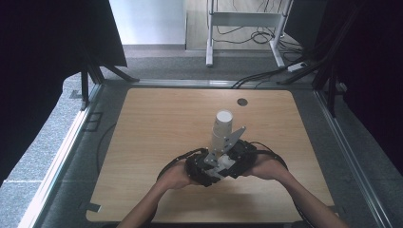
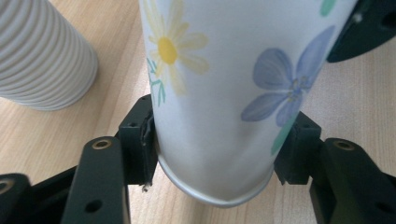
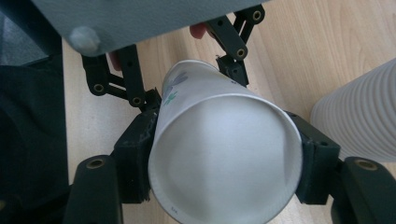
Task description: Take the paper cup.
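The tabletop (image 1: 157,123) is pale wood-grain laminate with rounded corners, smooth and matte, with a small dark round plug (image 1: 242,101) set in near its far edge. Near its front middle stands a tall stack (image 1: 220,130) of white cups, its wall ribbed in fine horizontal ridges, tapering slightly and leaning a little.

The cup (image 2: 224,93) is thin paper, a smooth tapered cone with a rolled rim, white with printed flowers: a yellow daisy, a lilac bloom, and green leaves. It is held just above the tabletop, just beside the stack, lying roughly level between the two hands.

The left gripper (image 2: 219,154), black plastic with bolted links and square pads, pinches the cup by its narrow base end, one pad pressed on each side of the wall. The right gripper (image 3: 224,172) is clamped on the wide mouth end of the same cup (image 3: 224,158), whose plain white inside faces that gripper's camera; its pads press the rim from both sides.

Both hands sit close together at the front of the tabletop.
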The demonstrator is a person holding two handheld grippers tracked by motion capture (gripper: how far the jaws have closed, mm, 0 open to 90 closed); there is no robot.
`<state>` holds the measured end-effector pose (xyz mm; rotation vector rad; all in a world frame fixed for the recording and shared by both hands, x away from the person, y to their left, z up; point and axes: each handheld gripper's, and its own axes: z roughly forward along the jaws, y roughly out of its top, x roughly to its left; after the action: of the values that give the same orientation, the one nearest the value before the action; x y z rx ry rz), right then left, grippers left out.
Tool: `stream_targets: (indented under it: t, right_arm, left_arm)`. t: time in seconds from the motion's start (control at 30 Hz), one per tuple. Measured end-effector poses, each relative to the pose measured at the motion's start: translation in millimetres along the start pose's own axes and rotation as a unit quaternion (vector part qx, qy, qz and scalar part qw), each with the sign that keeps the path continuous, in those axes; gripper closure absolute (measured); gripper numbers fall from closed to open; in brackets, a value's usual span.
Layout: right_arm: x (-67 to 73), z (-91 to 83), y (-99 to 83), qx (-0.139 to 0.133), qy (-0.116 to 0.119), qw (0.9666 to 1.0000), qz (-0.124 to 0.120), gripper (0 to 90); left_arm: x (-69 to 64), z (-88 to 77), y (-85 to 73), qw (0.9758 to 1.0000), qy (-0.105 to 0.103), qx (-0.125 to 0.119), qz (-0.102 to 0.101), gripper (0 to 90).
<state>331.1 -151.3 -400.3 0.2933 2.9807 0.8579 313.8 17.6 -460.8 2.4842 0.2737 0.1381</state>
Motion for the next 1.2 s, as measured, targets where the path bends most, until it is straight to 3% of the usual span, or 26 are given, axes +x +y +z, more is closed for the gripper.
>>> stream_targets:
  t: [0.07,0.1,0.13,0.23,0.37,0.43,0.47,0.5,0.63,0.9,1.07,1.2]
  right_arm:
    - [1.1,-0.5,-0.8,-0.003,-0.001,1.0,0.002,36.6]
    - [1.7,-1.0,-1.1,-0.005,-0.003,1.0,0.003,36.7]
    - [1.8,-1.7,-1.5,-0.009,-0.002,0.9999,0.005,36.9]
    - [1.2,-7.3,-2.6,-0.028,-0.002,0.9995,0.012,36.9]
    - [0.3,-16.9,-4.6,-0.057,-0.002,0.9981,0.023,37.0]
    - [0.1,-21.8,-6.2,-0.072,-0.003,0.9971,0.026,37.0]
    - [0.4,-24.0,-7.1,-0.08,-0.003,0.9964,0.027,37.0]
    - [0.6,-25.8,-7.8,-0.085,-0.004,0.996,0.028,37.0]
    - [0.6,-33.4,-13.1,-0.115,-0.004,0.9926,0.038,37.0]
    - [0.0,-39.8,-30.2,-0.172,-0.002,0.9836,0.054,37.1]
    - [0.5,-39.5,-41.2,-0.203,0.005,0.9775,0.057,37.1]
    - [0.9,-38.6,-48.6,-0.228,0.02,0.9716,0.059,37.1]
  left_arm:
    - [1.2,-0.2,-0.6,1.0,0.001,-0.003,0.002,33.9]
    - [1.9,-0.6,-1.1,0.9999,-0.001,-0.01,-0.004,30.2]
    - [1.5,-0.7,-1.8,0.9994,-0.004,-0.027,-0.022,26.8]
    - [4.1,-4.9,-2.8,0.9977,-0.009,-0.052,-0.042,14.8]
    - [7.2,-14.4,-5.1,0.9921,-0.024,-0.101,-0.071,7.7]
    - [8.0,-20.1,-6.4,0.9891,-0.029,-0.123,-0.076,7.0]
    - [9.3,-23.1,-7.2,0.9895,-0.028,-0.124,-0.069,7.0]
    - [8.9,-25.4,-7.8,0.9876,-0.029,-0.135,-0.075,7.1]
    - [9.0,-33.2,-10.8,0.9844,-0.028,-0.157,-0.075,8.5]
    - [9.6,-39.3,-17.3,0.976,-0.039,-0.199,-0.079,12.9]
    - [8.9,-37.5,-17.5,0.9738,-0.048,-0.209,-0.076,13.6]
    - [7.7,-34.1,-16.6,0.9751,-0.053,-0.206,-0.062,14.2]
